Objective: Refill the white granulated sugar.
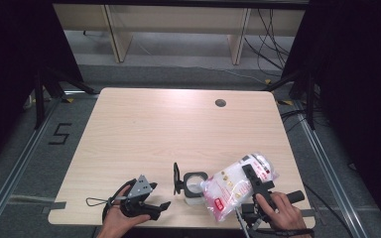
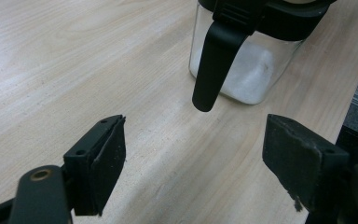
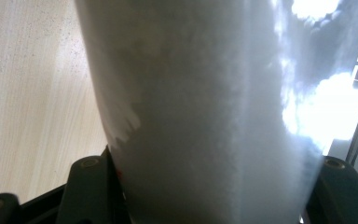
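Observation:
A clear plastic bag of white powder with red print [image 1: 238,186] is held tilted, its lower end over the open mouth of a small clear jar [image 1: 194,184]. My right gripper [image 1: 255,181] is shut on the bag; the bag [image 3: 205,112] sits pressed between both jaws in the right gripper view. The jar [image 2: 247,60] holds some white powder and has a black rim and a black lid flipped up at its left [image 1: 177,178]. My left gripper [image 1: 161,207] rests open on the table left of the jar, its jaws wide apart [image 2: 193,172] with nothing between them.
The light wooden table [image 1: 168,129] has a round cable hole [image 1: 221,103] near its far edge. The jar stands close to the table's near edge. Dark curtains, stands and cables flank the table on both sides.

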A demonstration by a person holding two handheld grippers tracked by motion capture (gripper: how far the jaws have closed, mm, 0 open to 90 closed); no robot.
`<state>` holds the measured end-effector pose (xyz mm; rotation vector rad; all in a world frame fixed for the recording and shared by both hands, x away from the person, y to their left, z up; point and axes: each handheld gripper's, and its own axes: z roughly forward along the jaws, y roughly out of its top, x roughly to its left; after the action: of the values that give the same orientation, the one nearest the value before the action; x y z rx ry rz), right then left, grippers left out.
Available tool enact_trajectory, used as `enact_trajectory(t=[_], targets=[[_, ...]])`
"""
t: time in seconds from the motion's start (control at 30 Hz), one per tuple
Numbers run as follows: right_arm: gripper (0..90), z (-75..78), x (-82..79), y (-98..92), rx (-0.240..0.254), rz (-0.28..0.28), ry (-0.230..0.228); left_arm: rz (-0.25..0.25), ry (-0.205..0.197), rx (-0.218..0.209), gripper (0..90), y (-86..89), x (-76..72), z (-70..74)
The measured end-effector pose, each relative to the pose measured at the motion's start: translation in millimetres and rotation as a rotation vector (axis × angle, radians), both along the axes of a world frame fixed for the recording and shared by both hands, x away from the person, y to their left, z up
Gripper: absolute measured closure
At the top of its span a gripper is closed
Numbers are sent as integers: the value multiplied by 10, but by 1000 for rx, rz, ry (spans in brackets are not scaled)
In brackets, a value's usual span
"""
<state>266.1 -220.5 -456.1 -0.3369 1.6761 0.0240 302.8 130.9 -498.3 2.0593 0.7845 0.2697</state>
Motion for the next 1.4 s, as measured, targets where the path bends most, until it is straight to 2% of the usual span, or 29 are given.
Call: enact_trajectory(t=[0.03,0.1,0.47,0.57,0.73,0.83,0.87,0.93,1.0,1.03,1.1,1.17,1.3,1.37,1.4], targets=[[415,0,0,0,0,0,0,1,0,-2,210,0,-2,0],[415,26,-25,11,-23,-42,30,3,1,-3,210,1,-1,0],[415,35,-22,12,-30,-32,24,-1,-6,10,210,11,2,7],[415,29,-28,8,-21,-39,24,4,-4,1,210,4,2,3],[415,63,-16,17,-61,-16,7,3,-6,2,212,4,1,3],[415,17,-6,1,-7,12,-28,3,-6,1,212,4,3,1],[415,40,0,1,-34,20,-37,-1,-3,10,212,10,5,2],[415,30,2,0,-16,17,-27,-1,-2,9,212,9,4,2],[415,34,-2,-3,-32,13,-28,3,-6,3,212,4,2,2],[415,21,-18,3,-7,-8,-13,-1,-4,10,211,9,5,2],[415,5,-10,-4,7,3,-19,-4,-7,13,211,10,9,2],[415,13,-9,-1,5,10,-23,-2,-2,10,212,7,5,1],[415,-8,-15,3,32,0,-16,-3,-7,14,212,11,10,1],[415,-10,-14,1,32,-1,-14,-12,-20,13,212,12,19,1],[415,4,-11,0,4,1,-9,-17,-21,25,212,20,22,5]])
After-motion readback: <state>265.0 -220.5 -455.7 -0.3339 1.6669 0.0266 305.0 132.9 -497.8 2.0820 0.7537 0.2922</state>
